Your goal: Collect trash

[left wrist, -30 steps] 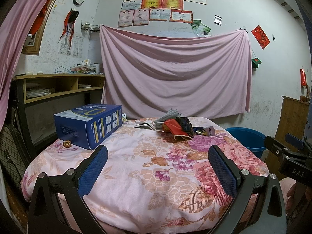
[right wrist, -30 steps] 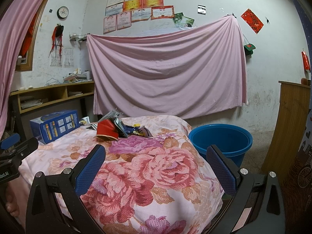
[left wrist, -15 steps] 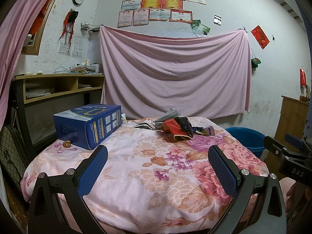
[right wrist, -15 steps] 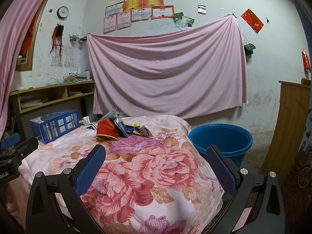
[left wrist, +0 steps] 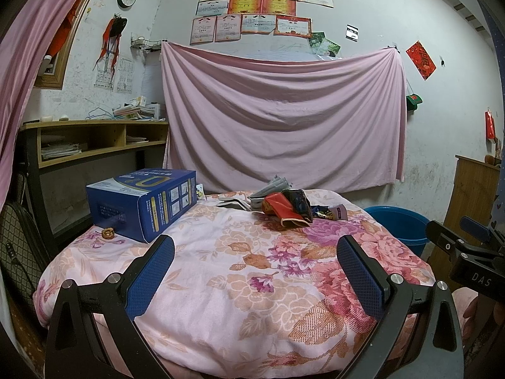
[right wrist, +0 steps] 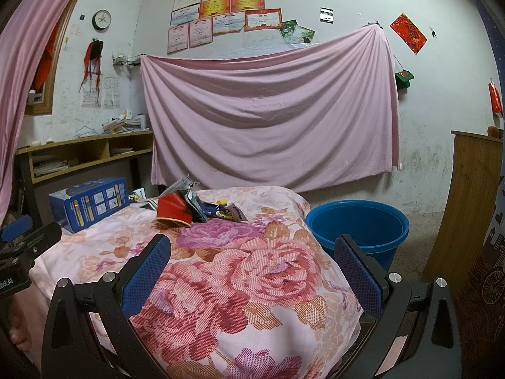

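- Both claws spread wide and holding nothing: left claw (left wrist: 255, 263) low at the near edge of the surface (left wrist: 221, 284), right claw (right wrist: 252, 263) low at its near right corner
- Trash pile (left wrist: 284, 203) lying toward the far edge of the flower-clothed surface: crumpled red wrapper (right wrist: 173, 210), dark foil packets, grey folded paper, a small purple-labelled tube (left wrist: 337, 212) at the pile's right
- Blue bucket (right wrist: 359, 227) on the floor just beside the surface's right edge, likely the bin for the trash
- Step in hand, as judged: reach forward for the first piece; nothing collected yet
- Best done with the right claw, nearer the bucket: go in low over the cloth, take one wrapper by a raised crumpled edge, avoid pinching the cloth beneath
- Blue carton (left wrist: 142, 203) near the left edge, with a small brown object (left wrist: 108, 233) in front: probably not trash, best left alone
- Readable writing: "DAS" on the other claw's body at the left view's right edge; a large pale "D"-like mark on the carton top; wall certificates too small to read
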